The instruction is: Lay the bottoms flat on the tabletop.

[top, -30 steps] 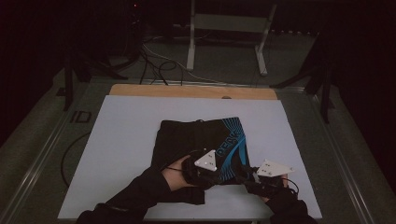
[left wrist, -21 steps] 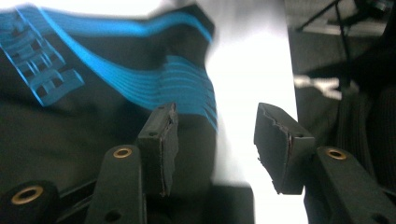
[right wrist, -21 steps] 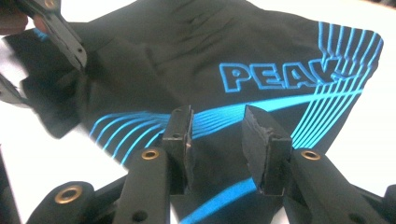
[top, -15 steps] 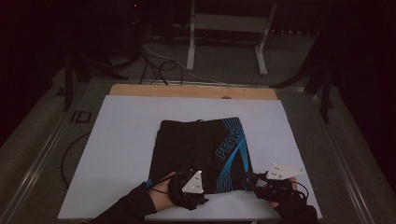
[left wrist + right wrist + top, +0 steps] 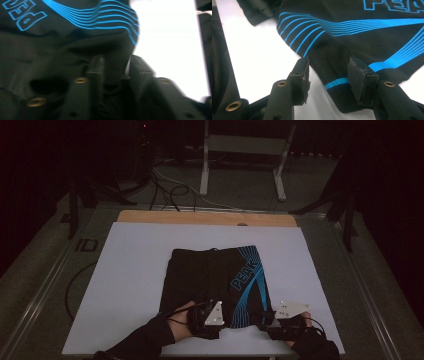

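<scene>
Two grippers sit at the near hem of the black shorts (image 5: 215, 282), which lie flat on the white table cover (image 5: 125, 285), waistband away from me and the blue "PEAK" leg on the right. My left gripper (image 5: 207, 320) rests on the near edge of the left leg; in the left gripper view (image 5: 113, 72) its jaws have just been closing, and a ridge of black cloth stands bunched between them, pinched as far as I can judge through the blur. My right gripper (image 5: 270, 322) is at the near right corner of the shorts. In the right gripper view (image 5: 328, 72) its jaws stand spread, having just been opening, with the hem corner and its short blue stripe lying between them, one pad over bare white cover, the other at the cloth, not pressing.
</scene>
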`<state>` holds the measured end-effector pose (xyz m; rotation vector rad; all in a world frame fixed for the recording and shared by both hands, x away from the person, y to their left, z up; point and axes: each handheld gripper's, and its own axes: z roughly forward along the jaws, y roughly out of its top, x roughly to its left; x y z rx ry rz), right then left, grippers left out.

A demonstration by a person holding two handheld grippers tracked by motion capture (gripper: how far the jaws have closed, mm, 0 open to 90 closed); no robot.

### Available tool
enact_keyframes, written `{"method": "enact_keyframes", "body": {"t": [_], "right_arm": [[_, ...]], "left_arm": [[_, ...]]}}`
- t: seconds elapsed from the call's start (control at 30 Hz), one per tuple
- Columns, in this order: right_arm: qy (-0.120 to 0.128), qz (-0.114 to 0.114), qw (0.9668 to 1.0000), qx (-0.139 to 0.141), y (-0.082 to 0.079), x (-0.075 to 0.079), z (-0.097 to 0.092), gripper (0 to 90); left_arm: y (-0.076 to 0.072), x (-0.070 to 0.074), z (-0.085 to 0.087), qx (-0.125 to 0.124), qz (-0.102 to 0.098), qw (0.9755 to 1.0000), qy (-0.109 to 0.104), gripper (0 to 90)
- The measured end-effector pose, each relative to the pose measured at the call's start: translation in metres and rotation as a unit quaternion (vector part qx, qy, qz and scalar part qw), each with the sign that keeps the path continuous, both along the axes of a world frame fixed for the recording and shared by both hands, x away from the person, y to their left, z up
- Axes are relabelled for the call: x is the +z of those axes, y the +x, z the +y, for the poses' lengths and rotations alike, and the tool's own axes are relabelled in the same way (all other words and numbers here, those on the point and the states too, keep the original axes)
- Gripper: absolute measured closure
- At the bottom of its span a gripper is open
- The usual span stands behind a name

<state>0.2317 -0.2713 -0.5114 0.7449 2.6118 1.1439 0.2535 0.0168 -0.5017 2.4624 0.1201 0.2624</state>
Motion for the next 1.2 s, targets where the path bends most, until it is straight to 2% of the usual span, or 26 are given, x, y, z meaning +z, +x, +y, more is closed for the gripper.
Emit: {"method": "enact_keyframes", "body": {"t": [0.03, 0.07, 0.13, 0.23, 0.27, 0.3, 0.33, 0.4, 0.43, 0.47, 0.53, 0.63, 0.7, 0.73, 0.83, 0.9, 1.0, 1.13, 1.2], "right_arm": [[0.0, 0.0, 1.0, 0.0, 0.0, 0.0, 0.0, 52.8], [-0.009, -0.001, 1.0, 0.001, 0.0, -0.002, 0.001, 53.1], [-0.015, -0.002, 0.9999, 0.004, 0.0, -0.003, 0.002, 54.2], [-0.028, -0.002, 0.9996, 0.005, -0.001, -0.005, 0.004, 55.1], [-0.034, -0.009, 0.9994, 0.004, -0.001, -0.005, 0.005, 60.0], [-0.034, -0.009, 0.9994, 0.004, -0.001, -0.005, 0.005, 60.0], [-0.04, -0.009, 0.9991, -0.005, 0.0, -0.004, 0.007, 64.8], [-0.047, -0.016, 0.9987, -0.006, -0.001, -0.004, 0.008, 66.6], [-0.052, -0.018, 0.9985, -0.008, 0.0, -0.004, 0.009, 71.8], [-0.064, -0.023, 0.9975, -0.017, -0.001, -0.001, 0.011, 84.9], [-0.064, -0.021, 0.9975, -0.02, 0.0, 0.0, 0.012, 86.8], [-0.034, -0.025, 0.9986, -0.031, 0.002, 0.007, 0.01, 88.2], [-0.005, -0.026, 0.9987, -0.044, 0.005, 0.014, 0.007, 88.4], [0.009, -0.026, 0.9983, -0.052, 0.007, 0.017, 0.004, 88.5], [0.035, -0.025, 0.9965, -0.071, 0.012, 0.026, 0.0, 88.7], [0.045, -0.028, 0.9951, -0.083, 0.015, 0.031, -0.001, 88.7], [0.049, -0.036, 0.9939, -0.092, 0.021, 0.035, -0.001, 88.7], [0.044, -0.039, 0.9935, -0.098, 0.026, 0.037, 0.001, 88.7], [0.041, -0.042, 0.9934, -0.099, 0.026, 0.036, 0.001, 88.7]], "left_arm": [[0.0, 0.0, 0.0, 0.0, 0.0, 1.0, 0.0, 79.1], [0.006, 0.004, 0.0, 0.013, 0.011, 0.9997, -0.016, 83.8], [0.008, 0.006, 0.0, 0.019, 0.011, 0.9996, -0.016, 89.9], [0.012, 0.01, -0.001, 0.026, 0.01, 0.9995, -0.013, 90.0], [0.012, 0.012, 0.0, 0.024, 0.011, 0.9995, -0.015, 90.0], [0.012, 0.012, 0.0, 0.024, 0.011, 0.9995, -0.015, 90.0], [0.012, 0.011, -0.001, 0.027, 0.014, 0.9994, -0.015, 90.0], [0.012, 0.011, -0.001, 0.026, 0.013, 0.9995, -0.013, 90.0], [0.012, 0.01, 0.0, 0.025, 0.012, 0.9995, -0.013, 90.0], [0.012, 0.01, 0.0, 0.024, 0.014, 0.9995, -0.014, 90.0], [0.012, 0.01, 0.0, 0.025, 0.014, 0.9995, -0.017, 90.0], [0.011, 0.009, 0.002, 0.02, 0.017, 0.9993, -0.026, 90.0], [0.01, 0.009, 0.003, 0.01, 0.022, 0.999, -0.036, 89.6], [0.008, 0.008, 0.002, 0.01, 0.023, 0.999, -0.038, 81.7], [0.005, 0.004, -0.002, -0.005, 0.03, 0.9992, -0.027, 71.7], [0.002, 0.001, -0.005, -0.008, 0.029, 0.9993, -0.021, 66.5], [0.001, -0.001, -0.008, -0.01, 0.009, 0.9999, -0.007, 64.1], [0.004, -0.004, -0.011, 0.003, -0.012, 0.9999, 0.007, 61.0], [0.006, -0.006, -0.012, 0.013, -0.03, 0.9994, 0.015, 61.3]]}}
